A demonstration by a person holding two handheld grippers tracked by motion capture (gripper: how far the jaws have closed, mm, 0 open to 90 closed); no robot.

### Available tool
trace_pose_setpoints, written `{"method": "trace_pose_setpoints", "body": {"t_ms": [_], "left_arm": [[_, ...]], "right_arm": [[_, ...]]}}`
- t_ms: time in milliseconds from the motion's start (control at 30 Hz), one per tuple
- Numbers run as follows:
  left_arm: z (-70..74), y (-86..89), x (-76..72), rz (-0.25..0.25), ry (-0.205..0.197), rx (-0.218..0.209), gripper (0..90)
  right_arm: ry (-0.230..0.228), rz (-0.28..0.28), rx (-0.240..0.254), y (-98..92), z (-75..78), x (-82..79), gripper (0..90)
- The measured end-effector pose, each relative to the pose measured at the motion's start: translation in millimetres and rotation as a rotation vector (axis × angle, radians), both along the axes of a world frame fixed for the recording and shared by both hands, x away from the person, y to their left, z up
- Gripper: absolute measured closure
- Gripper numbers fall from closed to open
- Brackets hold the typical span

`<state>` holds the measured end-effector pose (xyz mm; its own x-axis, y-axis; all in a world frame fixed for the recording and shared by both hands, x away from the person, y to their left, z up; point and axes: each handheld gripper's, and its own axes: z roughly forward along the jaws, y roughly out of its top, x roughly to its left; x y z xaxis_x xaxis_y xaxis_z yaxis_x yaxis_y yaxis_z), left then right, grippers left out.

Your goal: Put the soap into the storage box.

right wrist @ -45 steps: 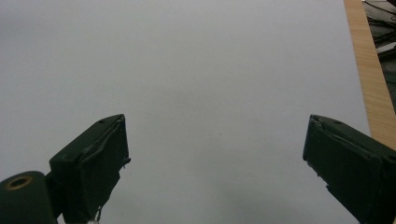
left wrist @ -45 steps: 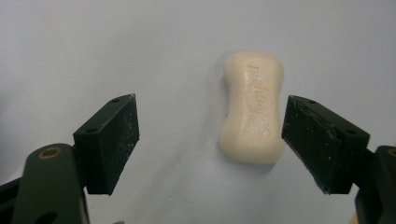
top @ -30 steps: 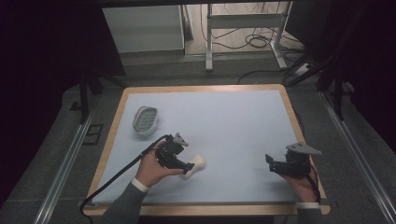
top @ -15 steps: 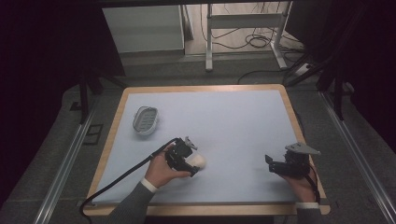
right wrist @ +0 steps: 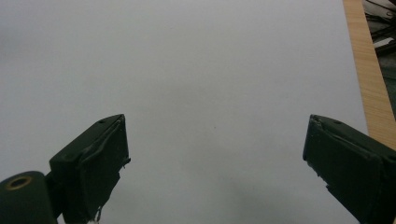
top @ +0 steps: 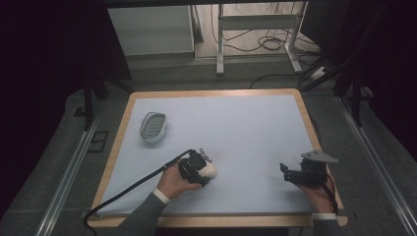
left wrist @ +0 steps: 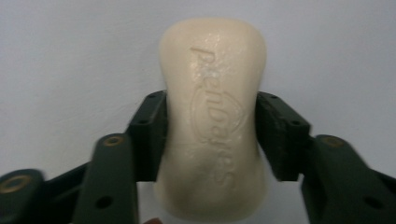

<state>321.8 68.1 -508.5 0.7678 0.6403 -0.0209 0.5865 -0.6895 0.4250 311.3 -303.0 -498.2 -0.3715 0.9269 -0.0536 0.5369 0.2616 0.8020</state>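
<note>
Near the front of the table (top: 123, 147), the left gripper (left wrist: 211, 135) has just closed its jaws on the soap bar (left wrist: 215, 116), which rests on the white mat, ready for lifting toward the soap dish (top: 153, 126); the right gripper (right wrist: 215, 140) stands wide open, idle.

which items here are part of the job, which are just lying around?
In the job:
- soap bar, clamped between the left gripper fingers
- soap dish, probable destination

Idle:
- right gripper, open over bare mat
- cables on the floor behind
</note>
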Motion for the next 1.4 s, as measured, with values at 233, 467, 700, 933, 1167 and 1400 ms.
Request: {"method": "trace_pose_setpoints", "body": {"t_ms": [233,467,700,933,1167,1400], "left_arm": [[0.5,0.8,-0.2,-0.011,-0.002,0.002,49.4],[8.5,6.8,1.5,-0.007,-0.017,-0.015,49.5],[21.2,16.9,4.4,0.011,-0.034,-0.045,49.5],[28.8,23.7,7.6,0.026,-0.039,-0.066,49.5],[36.3,31.3,10.9,0.042,-0.051,-0.081,49.5],[45.4,40.1,13.9,0.058,-0.062,-0.092,49.5]], "right_arm": [[-0.005,0.007,0.018,-0.6,2.9,-1.4,6.5],[-0.006,-0.002,0.018,-2.2,2.4,-1.1,6.5],[-0.007,-0.005,0.014,-3.3,2.3,-1.0,6.5],[-0.007,-0.007,0.015,-3.1,1.8,-0.9,6.6],[-0.011,-0.010,0.017,-4.0,2.7,-1.5,6.5],[-0.006,-0.009,0.016,-3.7,1.9,-1.2,6.5]]}}
